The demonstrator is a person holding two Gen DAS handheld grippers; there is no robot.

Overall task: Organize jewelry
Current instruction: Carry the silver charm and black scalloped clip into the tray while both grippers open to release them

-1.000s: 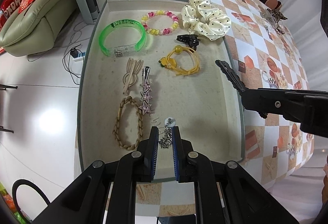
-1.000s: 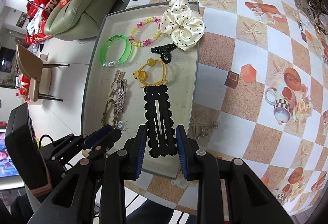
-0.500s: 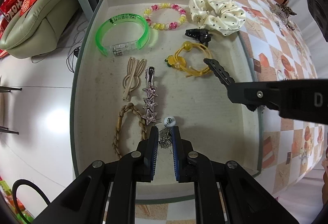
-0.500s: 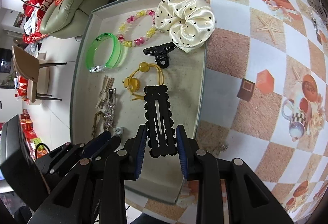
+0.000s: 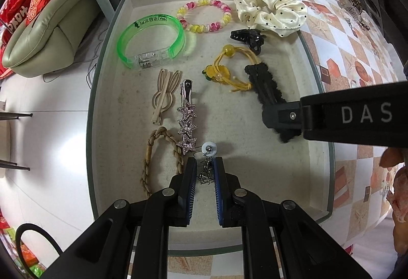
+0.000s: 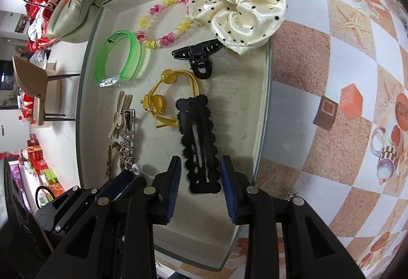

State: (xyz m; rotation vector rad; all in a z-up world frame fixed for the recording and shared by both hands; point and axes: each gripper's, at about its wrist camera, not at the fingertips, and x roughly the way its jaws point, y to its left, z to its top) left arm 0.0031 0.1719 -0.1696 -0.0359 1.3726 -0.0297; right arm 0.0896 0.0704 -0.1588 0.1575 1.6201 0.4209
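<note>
Right gripper (image 6: pixel 201 174) released around black snap clip (image 6: pixel 200 141); left gripper (image 5: pixel 205 171) grasping earring (image 5: pixel 207 166), which may snag star clip (image 5: pixel 187 123).

A shallow grey-rimmed tray (image 5: pixel 102 80) with a pale felt floor holds the jewelry: a green bangle (image 5: pixel 150 41), a pink-and-yellow bead bracelet (image 5: pixel 206 16) and a cream dotted scrunchie (image 5: pixel 270 8) draped over the far right rim. Mid-tray lie a black claw clip (image 5: pixel 247 37), a yellow hair tie (image 5: pixel 229 69), a beige bunny pin (image 5: pixel 164 94), a star clip (image 5: pixel 187 118) and a braided tie (image 5: pixel 158 159). A black scalloped snap clip (image 6: pixel 199 141) lies flat lengthwise, touching the yellow tie; a small silver earring (image 5: pixel 206 166) sits nearest.
</note>
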